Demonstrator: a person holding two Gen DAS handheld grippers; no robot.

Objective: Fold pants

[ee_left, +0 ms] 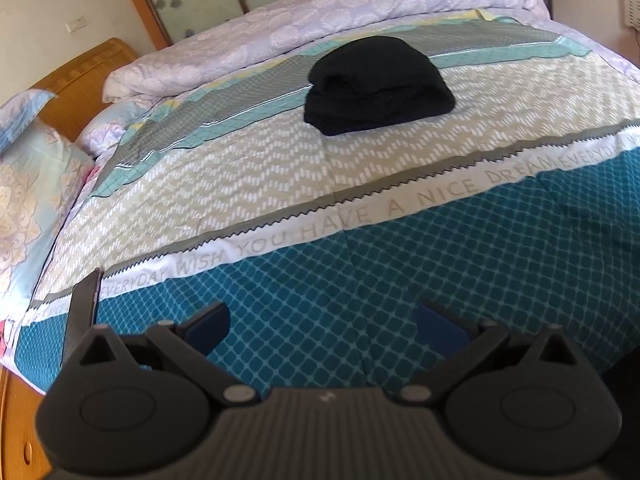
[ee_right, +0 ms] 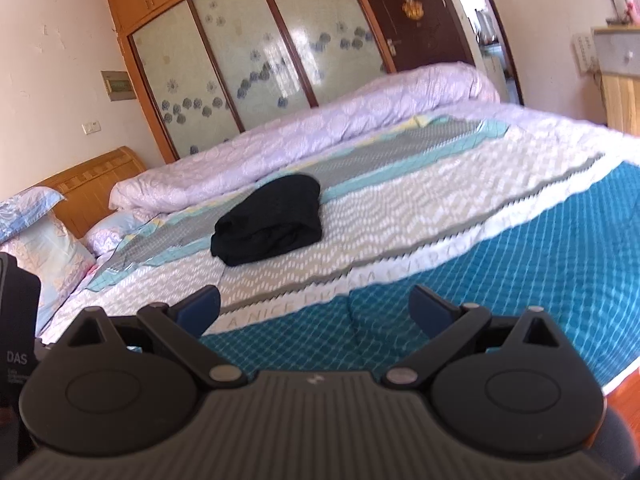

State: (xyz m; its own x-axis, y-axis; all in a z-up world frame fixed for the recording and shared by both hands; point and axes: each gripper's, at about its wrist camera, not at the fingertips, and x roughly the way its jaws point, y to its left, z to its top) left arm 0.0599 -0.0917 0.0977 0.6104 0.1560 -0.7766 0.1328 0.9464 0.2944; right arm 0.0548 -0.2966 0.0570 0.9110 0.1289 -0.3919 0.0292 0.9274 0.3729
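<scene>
The black pants [ee_left: 378,86] lie folded into a compact stack on the patterned bedspread [ee_left: 240,184], far from both grippers. In the right wrist view the same pants [ee_right: 270,220] sit left of centre on the bedspread [ee_right: 440,200]. My left gripper [ee_left: 322,326] hovers open over the teal band near the bed's front edge, nothing between its blue pads. My right gripper [ee_right: 316,308] is open too, held back over the teal band with its fingers empty.
A rolled lilac duvet [ee_left: 320,20] runs along the far side of the bed. Pillows [ee_left: 28,184] and a wooden headboard [ee_left: 88,84] are at the left. A wardrobe [ee_right: 260,52] with sliding doors, a dark door [ee_right: 412,12] and a wooden cabinet [ee_right: 620,92] line the room.
</scene>
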